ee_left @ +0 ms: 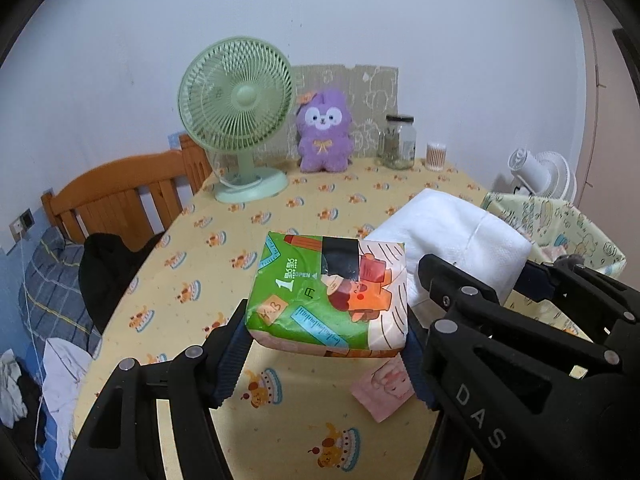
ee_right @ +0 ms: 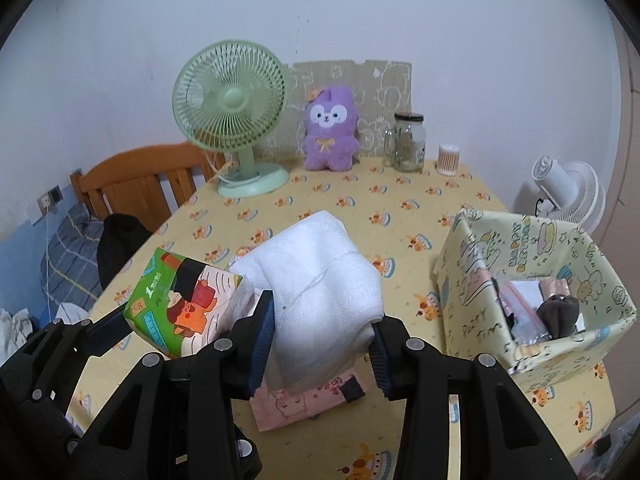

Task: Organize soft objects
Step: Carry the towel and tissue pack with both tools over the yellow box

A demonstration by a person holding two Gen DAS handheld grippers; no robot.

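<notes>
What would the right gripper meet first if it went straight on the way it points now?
The right gripper, shut on the white folded towel, aims down over the yellow printed tablecloth. It would probably meet bare cloth first, before the purple plush toy; depth is unclear.

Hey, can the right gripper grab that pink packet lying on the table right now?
Probably not as things stand: the right gripper is already shut on the white folded towel, which hangs over the pink packet below. It would have to drop the towel first.
</notes>
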